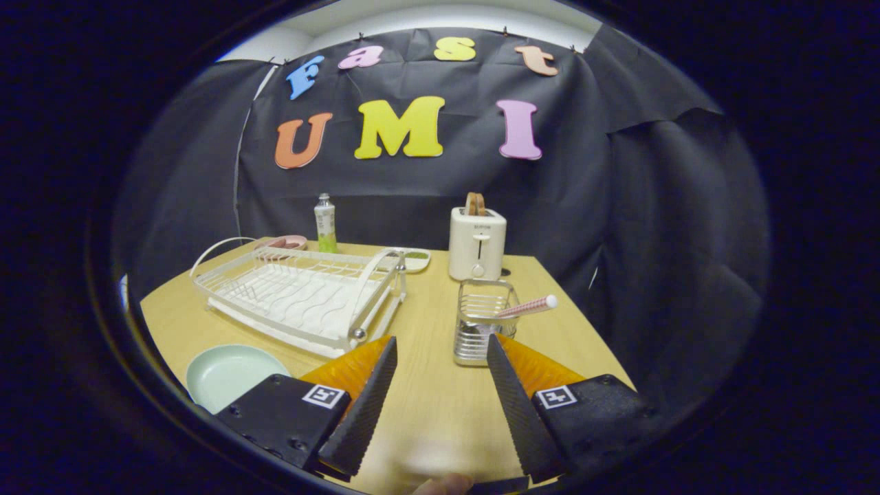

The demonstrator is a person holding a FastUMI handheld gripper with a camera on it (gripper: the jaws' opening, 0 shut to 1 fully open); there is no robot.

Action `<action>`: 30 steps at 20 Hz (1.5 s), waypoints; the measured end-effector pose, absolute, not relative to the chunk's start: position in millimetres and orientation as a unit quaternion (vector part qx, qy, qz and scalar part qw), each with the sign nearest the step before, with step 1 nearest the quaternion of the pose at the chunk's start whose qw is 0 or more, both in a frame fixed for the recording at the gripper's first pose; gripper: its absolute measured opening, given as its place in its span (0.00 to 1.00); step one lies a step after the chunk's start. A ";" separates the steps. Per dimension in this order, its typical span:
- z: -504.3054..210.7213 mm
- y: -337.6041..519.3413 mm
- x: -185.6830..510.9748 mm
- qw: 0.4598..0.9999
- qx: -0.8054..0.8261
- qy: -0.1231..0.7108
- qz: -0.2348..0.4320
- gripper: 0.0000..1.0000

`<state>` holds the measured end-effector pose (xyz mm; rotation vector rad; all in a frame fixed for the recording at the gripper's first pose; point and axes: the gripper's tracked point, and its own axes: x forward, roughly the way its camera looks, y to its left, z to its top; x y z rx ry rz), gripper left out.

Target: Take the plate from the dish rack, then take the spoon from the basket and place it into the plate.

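While jaws gape, spoon lies just ahead

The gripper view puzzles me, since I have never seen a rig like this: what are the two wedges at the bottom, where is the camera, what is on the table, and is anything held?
The camera rides on a handheld tool that a person carries, looking forward along its two fingers. Those wedges are the gripper; its fingers stand apart with bare table between them, holding nothing. Beyond the fingers, on the left, sits a white dish rack, with no dishes in it. A pale green plate lies flat on the table in front of the rack, beside the left finger. Just ahead of the right finger stands a wire basket with a spoon leaning out of it, its striped handle showing. Behind the basket stands a toaster. A green tube stands at the back.
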<state>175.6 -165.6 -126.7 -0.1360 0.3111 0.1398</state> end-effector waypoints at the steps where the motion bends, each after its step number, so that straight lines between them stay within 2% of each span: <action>1: -118.2 -169.5 181.0 0.987 -0.061 0.135 0.068 0.86; 4: -103.8 -193.7 200.4 0.992 -0.065 0.098 0.044 0.86; 13: -122.3 -218.6 239.6 0.993 -0.038 0.111 0.034 0.87; 19: -125.9 -230.3 238.8 0.993 -0.021 0.110 0.024 0.87; 24: -134.9 -216.2 261.6 0.990 -0.035 0.128 0.043 0.87; 29: -133.2 -200.0 284.5 0.989 -0.046 0.127 0.055 0.82; 30: -134.0 -199.9 286.2 0.990 -0.042 0.125 0.054 0.77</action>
